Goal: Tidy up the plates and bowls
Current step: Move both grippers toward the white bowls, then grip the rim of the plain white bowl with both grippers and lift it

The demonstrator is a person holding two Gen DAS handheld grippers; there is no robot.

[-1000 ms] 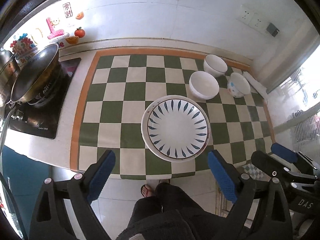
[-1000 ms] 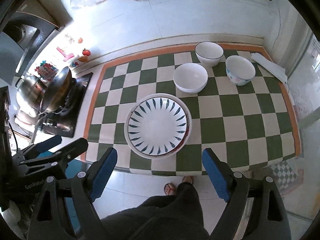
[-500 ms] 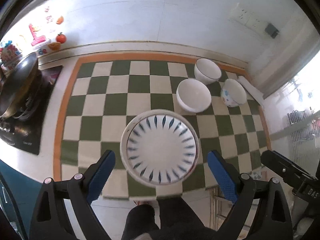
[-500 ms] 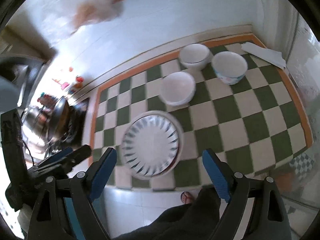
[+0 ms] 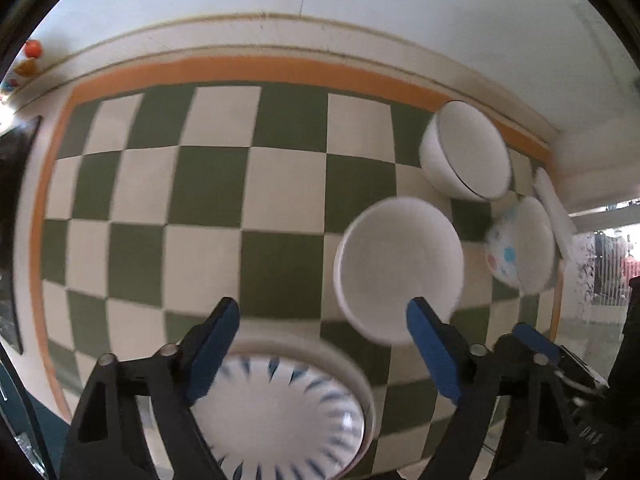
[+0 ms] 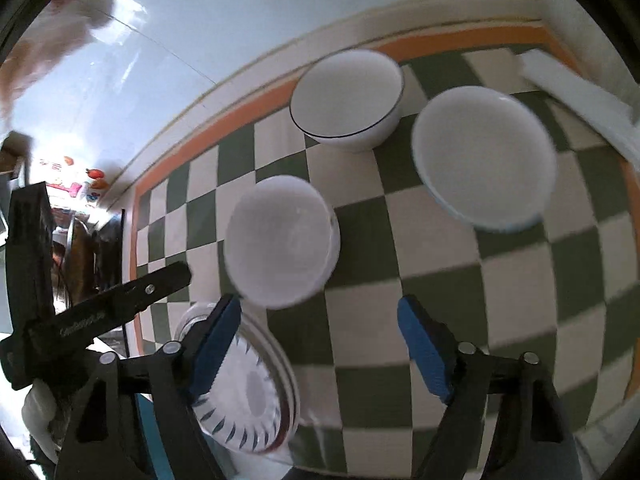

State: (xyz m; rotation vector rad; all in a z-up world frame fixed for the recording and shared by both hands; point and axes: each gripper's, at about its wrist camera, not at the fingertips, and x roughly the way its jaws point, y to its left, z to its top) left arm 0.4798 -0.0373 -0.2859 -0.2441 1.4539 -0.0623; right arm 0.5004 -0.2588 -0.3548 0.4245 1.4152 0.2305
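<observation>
- You held the left gripper (image 5: pixel 322 334) and right gripper (image 6: pixel 320 336) low over the checkered mat (image 5: pixel 208 196), tongs apart, gripping nothing.
- Beyond the patterned plate (image 5: pixel 280 412) sat the plain white bowl (image 5: pixel 398 268), with the dark-rimmed bowl (image 5: pixel 466 152) and speckled bowl (image 5: pixel 520 248) farther back.
- Motion blur smeared the plate's edge.

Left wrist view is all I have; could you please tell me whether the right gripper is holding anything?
Observer: No. The right gripper is open, with nothing between its fingers.
Operator: Thank you. I see the patterned bowl only side-on; is it empty?
Observer: Yes. From above, the patterned bowl shows a bare white inside.
</observation>
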